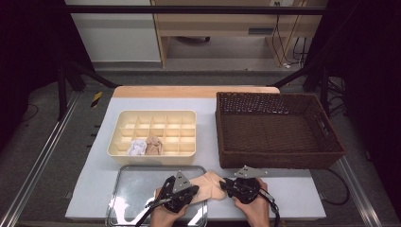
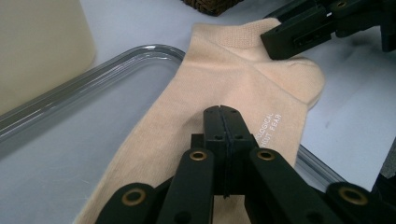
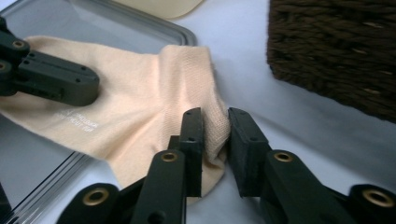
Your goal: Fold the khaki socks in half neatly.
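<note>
I've got a peach sock (image 1: 208,185) lying across the near edge of the table, its foot end over the corner of the metal tray (image 1: 127,189) and its cuff out on the white mat toward the basket (image 1: 279,127). My left gripper (image 2: 223,122) is clamped tight, jaws flat together on the middle of the sock beside the small printed lettering; I read that as a pinch of fabric, though the closed jaws hide how much cloth is in there. My right gripper (image 3: 215,133) sits at the cuff end with a fold of the ribbed edge between its jaws. They're partly closed with a gap left, and the pads aren't pressing on the cloth, so no hold on that side yet.

The step, as I judge it, is getting both ends secured so I can fold or roll the sock for the divided box (image 1: 156,132), where a white bundle (image 1: 136,148) and a beige one (image 1: 153,145) already sit in the front row.

To do this well, I want the right jaws to take the full thickness of the cuff, both layers, not just the top one. I'd close squarely across the ribbing, well in from the edge. Left stays firm and low, so the sock doesn't drag over the tray rim. Only then lift, both hands together, keeping the cloth lightly taut.
</note>
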